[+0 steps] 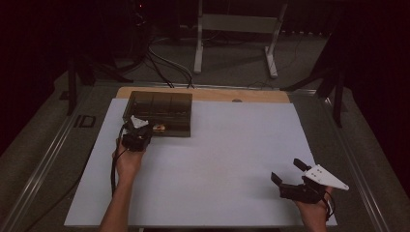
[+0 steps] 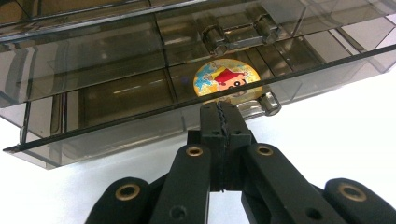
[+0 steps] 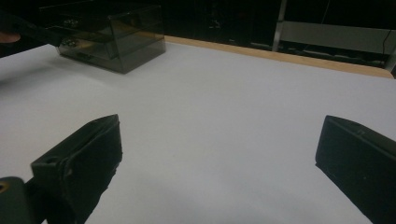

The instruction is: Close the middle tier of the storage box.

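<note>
Smoked-plastic compartment box (image 1: 158,113) at the far left corner of the bench (image 1: 227,159), its lid (image 2: 140,116) partly raised. The left tongs (image 2: 223,122) are pressed shut at the front lip of that lid, beside the clear latch (image 2: 267,103); whether they pinch the lid's edge or merely press against it cannot be told. A round cartoon sticker (image 2: 226,83) lies inside, seen through the plastic. The right tongs (image 1: 289,173) stand wide open and idle near the bench's near right corner, well apart from the box.

Risks, as judged: the hold on a thin, slick lip looks slight, so the lid could slip free and drop shut. Because nothing steadies the base, an upward pull may lift or drag the whole box toward the bench's edge rather than swing the lid. A twist of the hand could strain the hinges (image 2: 236,32).
</note>
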Demonstrator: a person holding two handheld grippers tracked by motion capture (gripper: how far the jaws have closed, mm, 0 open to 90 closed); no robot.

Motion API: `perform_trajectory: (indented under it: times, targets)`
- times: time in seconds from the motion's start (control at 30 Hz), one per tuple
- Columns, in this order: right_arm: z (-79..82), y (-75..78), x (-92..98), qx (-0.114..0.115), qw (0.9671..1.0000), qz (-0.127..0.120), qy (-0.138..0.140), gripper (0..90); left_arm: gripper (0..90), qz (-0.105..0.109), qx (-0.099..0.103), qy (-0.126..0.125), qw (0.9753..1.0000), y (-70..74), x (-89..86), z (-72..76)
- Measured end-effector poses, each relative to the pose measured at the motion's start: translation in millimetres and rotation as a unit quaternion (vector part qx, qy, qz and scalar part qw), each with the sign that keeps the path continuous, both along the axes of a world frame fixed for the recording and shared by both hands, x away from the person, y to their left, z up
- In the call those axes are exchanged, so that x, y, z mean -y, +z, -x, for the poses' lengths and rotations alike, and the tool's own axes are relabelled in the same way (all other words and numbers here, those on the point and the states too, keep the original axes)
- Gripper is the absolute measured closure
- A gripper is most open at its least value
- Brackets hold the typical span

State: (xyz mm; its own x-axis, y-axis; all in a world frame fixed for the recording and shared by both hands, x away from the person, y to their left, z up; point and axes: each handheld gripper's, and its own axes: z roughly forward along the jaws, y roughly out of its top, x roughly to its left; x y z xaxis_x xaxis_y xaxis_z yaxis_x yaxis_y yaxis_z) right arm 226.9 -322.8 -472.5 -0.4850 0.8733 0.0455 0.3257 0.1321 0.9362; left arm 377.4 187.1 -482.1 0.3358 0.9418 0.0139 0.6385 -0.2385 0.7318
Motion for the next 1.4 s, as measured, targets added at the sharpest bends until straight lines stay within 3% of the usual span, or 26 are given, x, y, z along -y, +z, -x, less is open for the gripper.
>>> perform_trajectory:
  times: [0.83, 1.4]
  targets:
    - [-0.3, -0.1, -0.1, 0.0, 1.0, 0.0, 0.0, 0.4, 90.0, 0.0, 0.003, 0.007, 1.0, 3.5, 3.9, -9.0]
    - [-1.0, -0.5, -0.8, -0.001, 1.0, 0.002, 0.002, 0.4, 90.0, -0.005, -0.009, 0.016, 0.9998, -1.7, 2.5, -16.3]
